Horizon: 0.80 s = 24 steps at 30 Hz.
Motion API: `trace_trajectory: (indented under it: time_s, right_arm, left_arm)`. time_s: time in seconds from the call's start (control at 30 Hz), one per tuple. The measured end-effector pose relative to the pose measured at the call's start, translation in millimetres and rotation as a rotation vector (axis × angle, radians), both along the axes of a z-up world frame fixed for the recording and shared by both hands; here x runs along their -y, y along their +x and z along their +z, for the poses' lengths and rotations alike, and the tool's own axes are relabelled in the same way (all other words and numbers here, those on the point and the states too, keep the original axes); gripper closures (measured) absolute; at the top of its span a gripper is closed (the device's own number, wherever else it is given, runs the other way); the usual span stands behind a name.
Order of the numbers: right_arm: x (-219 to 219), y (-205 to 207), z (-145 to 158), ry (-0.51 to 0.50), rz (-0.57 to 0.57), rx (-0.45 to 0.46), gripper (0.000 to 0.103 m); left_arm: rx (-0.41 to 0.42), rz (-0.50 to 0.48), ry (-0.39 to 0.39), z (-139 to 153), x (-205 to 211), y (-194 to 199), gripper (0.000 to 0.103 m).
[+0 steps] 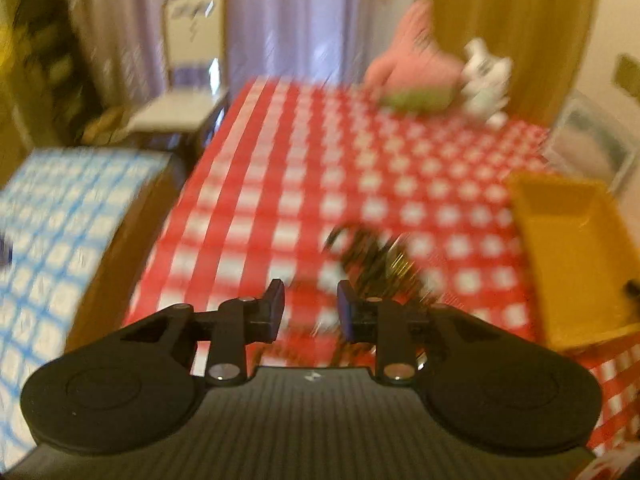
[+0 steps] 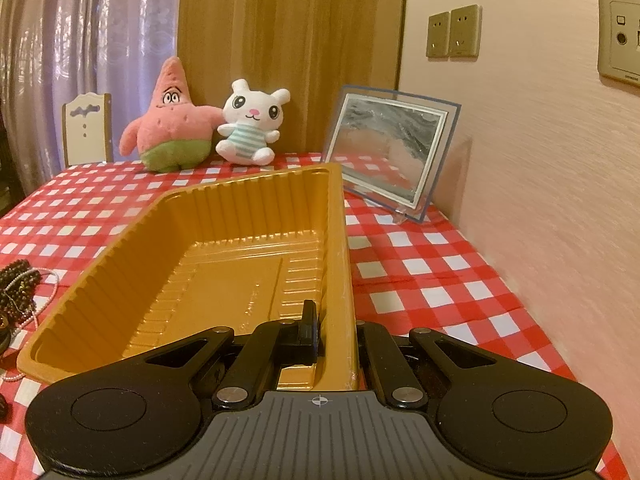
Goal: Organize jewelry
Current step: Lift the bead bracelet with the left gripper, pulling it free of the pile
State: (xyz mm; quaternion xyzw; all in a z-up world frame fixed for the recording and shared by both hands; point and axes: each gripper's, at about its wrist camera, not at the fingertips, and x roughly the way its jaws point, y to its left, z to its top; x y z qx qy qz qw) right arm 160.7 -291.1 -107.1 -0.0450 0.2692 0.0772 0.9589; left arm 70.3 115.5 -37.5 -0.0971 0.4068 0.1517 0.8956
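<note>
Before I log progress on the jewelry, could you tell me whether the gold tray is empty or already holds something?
Empty: the gold tray shows only its bare ribbed floor, and the beaded jewelry lies outside it on the tablecloth.

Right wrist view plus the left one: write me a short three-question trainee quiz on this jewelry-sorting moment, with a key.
1. True or false: the right gripper is clamped on the near wall of the yellow tray.
2. Multiple choice: what lies inside the yellow tray? A) a beaded necklace B) a plush toy C) nothing visible
3. Fill in: the pile of beaded jewelry lies on the checked tablecloth, on the tray's ____ side in the right wrist view.

Key: 1 true: one finger is inside the wall, the other outside. 2 C. 3 left. In the left wrist view, the left gripper is open with nothing between its fingers, just short of the pile.
</note>
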Motion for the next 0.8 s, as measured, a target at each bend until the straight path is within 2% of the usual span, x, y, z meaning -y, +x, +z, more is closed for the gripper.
trace_trajectory:
  time_s: [0.1,0.2,0.3,0.47,0.5,0.53,0.57,0.7,0.8]
  right_arm:
    - [1,0,-1,-0.001,0.005,-0.001,0.099]
    - [0,1,-2,0.000,0.010,-0.003,0.099]
    - [-1,2,-2,-0.002,0.015,-0.005,0.099]
    - [-2,4,-2,-0.003,0.018,-0.004,0.099]
    - [-2,4,-2,-0.004,0.018,-0.004,0.099]
    - [-2,4,-3,-0.004,0.018,-0.005,0.099]
    - [-2,4,-3,-0.004,0.018,-0.005,0.099]
    - [-2,5,-4,0.001,0.014,-0.007,0.099]
    - [-1,5,-4,0.001,0.015,-0.007,0.099]
  left_arm:
    - [-0.045,0.064,-0.052,-33,-14,5,0.078]
    - [-0.043,0.119,-0.072,-52,-26,18,0.077]
    - [-0.058,0.134,-0.042,-65,-34,35,0.077]
    - [-0.122,0.104,0.012,-86,-42,54,0.078]
    - [-0.120,0.101,0.022,-87,-42,55,0.079]
    - [-0.120,0.090,0.033,-87,-40,56,0.084]
    - [-0.119,0.077,0.037,-88,-38,57,0.095]
    - [-0.134,0.037,0.077,-88,-29,60,0.097]
    - [-0.131,0.017,0.041,-80,-28,59,0.097]
